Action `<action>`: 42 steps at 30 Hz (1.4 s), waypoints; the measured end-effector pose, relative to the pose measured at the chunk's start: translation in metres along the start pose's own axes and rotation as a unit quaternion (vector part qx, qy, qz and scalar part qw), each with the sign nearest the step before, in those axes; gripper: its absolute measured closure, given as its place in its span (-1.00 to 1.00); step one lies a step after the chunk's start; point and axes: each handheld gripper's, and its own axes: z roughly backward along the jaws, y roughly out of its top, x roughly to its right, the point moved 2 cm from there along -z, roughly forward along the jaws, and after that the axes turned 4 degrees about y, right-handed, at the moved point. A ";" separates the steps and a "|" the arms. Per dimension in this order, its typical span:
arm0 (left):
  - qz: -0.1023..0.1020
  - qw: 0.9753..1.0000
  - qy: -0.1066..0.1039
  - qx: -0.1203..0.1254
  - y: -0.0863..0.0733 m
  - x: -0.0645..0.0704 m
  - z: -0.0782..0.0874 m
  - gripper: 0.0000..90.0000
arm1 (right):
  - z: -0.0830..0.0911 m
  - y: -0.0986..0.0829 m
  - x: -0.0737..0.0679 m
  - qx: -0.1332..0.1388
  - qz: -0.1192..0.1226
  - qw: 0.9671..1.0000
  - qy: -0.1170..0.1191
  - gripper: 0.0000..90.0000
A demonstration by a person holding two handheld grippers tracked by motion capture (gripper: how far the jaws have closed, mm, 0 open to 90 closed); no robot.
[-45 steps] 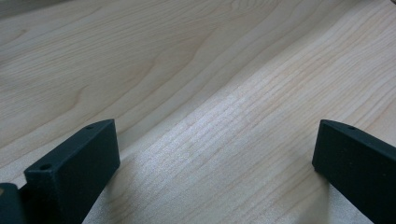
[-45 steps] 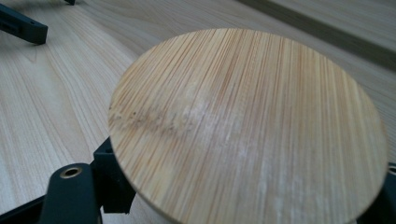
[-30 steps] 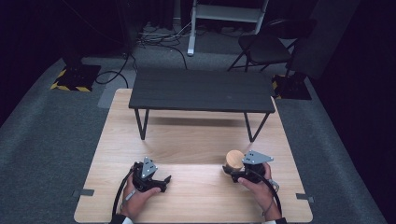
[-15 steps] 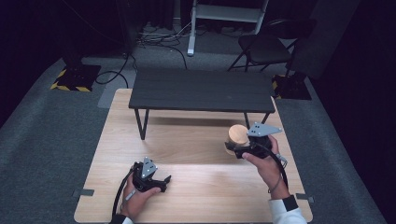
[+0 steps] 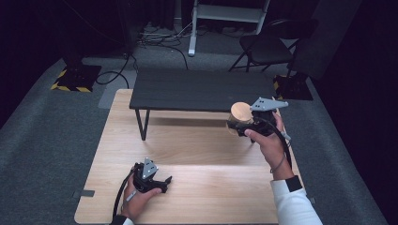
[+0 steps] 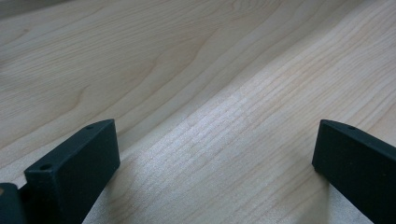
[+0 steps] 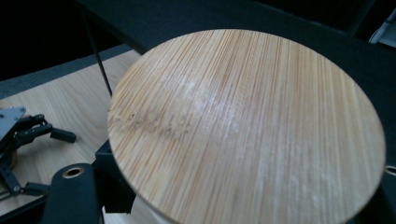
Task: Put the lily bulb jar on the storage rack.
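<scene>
A jar with a round bamboo lid (image 5: 241, 112) is held above the light wooden table (image 5: 202, 154), close to the front right edge of a low black bench (image 5: 202, 89). My right gripper (image 5: 237, 124) is shut on the jar below the lid. In the right gripper view the lid (image 7: 247, 126) is very close, and black jaws flank it at the bottom corners. My left gripper (image 5: 162, 182) rests on the table at the front left, held by a hand. Its jaws stand wide apart over bare wood (image 6: 215, 140) with nothing between them.
The black bench stands on thin legs at the table's far half, with open space under it. Grey carpet (image 5: 56, 131) surrounds the table. A dark chair (image 5: 267, 47), cables and a white frame stand behind. The left gripper (image 7: 28, 135) also appears far off in the right gripper view.
The right gripper has lifted the jar off the table and carried it forward and up toward the bench's right end. The left gripper has stayed in place.
</scene>
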 end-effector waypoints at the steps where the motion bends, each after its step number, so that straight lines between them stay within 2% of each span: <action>1: 0.000 1.000 0.001 0.000 0.000 0.000 0.000 -0.99 | 0.000 0.004 0.002 -0.001 0.000 1.000 0.000 -0.44; 6: 0.001 1.000 0.002 0.000 0.000 0.001 0.000 -0.99 | -0.003 0.027 0.010 -0.008 -0.004 1.000 -0.012 -0.44; 12: 0.001 1.000 0.003 0.000 0.000 0.001 0.000 -0.99 | -0.005 0.050 0.024 0.000 -0.013 1.000 -0.020 -0.44; 14: 0.002 1.000 0.004 0.000 0.000 0.001 0.000 -0.99 | -0.009 0.058 0.027 -0.004 -0.013 0.999 -0.029 -0.44; 16: 0.001 1.000 0.004 0.000 0.000 0.001 0.000 -0.99 | -0.013 0.062 0.030 -0.003 -0.019 0.999 -0.028 -0.44; 19: 0.002 1.000 0.004 0.000 0.000 0.001 0.000 -0.99 | -0.026 0.071 0.038 -0.006 -0.027 0.999 -0.035 -0.44; 21: 0.002 1.000 0.004 0.000 0.000 0.001 0.000 -0.99 | -0.032 0.070 0.044 0.002 -0.038 0.999 -0.033 -0.44; 29: 0.002 1.000 0.004 0.000 0.000 0.001 0.000 -0.99 | -0.049 0.066 0.049 -0.008 -0.047 0.997 -0.053 -0.44; 31: 0.002 1.000 0.004 0.000 0.000 0.001 0.000 -0.99 | -0.055 0.062 0.053 -0.011 -0.059 0.997 -0.056 -0.44; 35: 0.002 1.000 0.004 0.000 0.000 0.001 0.000 -0.99 | -0.061 0.060 0.054 -0.024 -0.057 0.996 -0.062 -0.44; 42: 0.003 1.000 0.005 0.001 0.000 0.001 -0.001 -0.99 | -0.063 0.058 0.054 -0.020 -0.053 0.996 -0.063 -0.44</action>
